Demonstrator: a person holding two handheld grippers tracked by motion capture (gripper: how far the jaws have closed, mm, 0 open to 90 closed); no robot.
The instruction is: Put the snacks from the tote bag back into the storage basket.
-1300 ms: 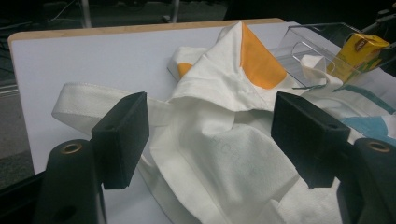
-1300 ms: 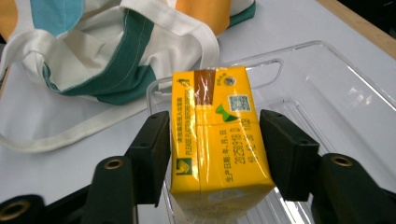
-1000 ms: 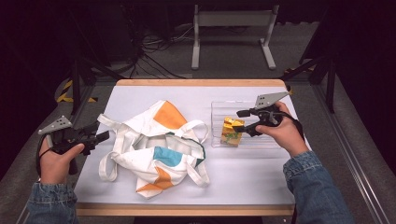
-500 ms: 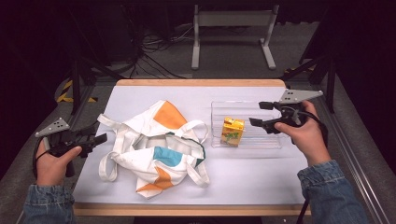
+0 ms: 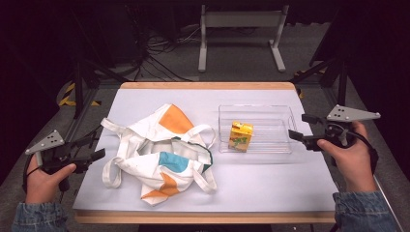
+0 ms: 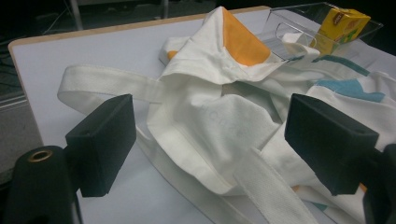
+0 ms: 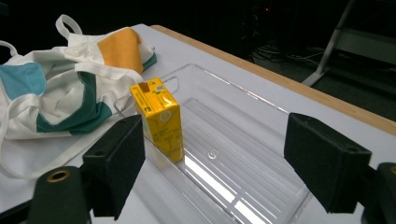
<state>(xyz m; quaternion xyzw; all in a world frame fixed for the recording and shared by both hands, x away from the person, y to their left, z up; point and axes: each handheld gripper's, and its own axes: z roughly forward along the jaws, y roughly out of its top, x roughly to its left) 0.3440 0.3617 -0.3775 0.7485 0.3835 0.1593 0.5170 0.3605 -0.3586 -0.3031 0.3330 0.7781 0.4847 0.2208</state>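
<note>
Right gripper (image 5: 300, 131) had drawn back off the clear tray (image 5: 283, 145) to the table's right edge, jaws just opened wide, nothing between them. Yellow juice carton (image 5: 241, 136) stood upright in the tray's near-left end, ahead of those jaws and apart from them; judged released, placement done. Left gripper (image 5: 95, 147) had barely shifted, jaws also just spread, empty, with the crumpled tote bag (image 5: 164, 152) lying just ahead of them. Bag likely next.

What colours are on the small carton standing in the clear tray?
Yellow carton with green print and a brown top patch; clearest in the right gripper view.
</note>
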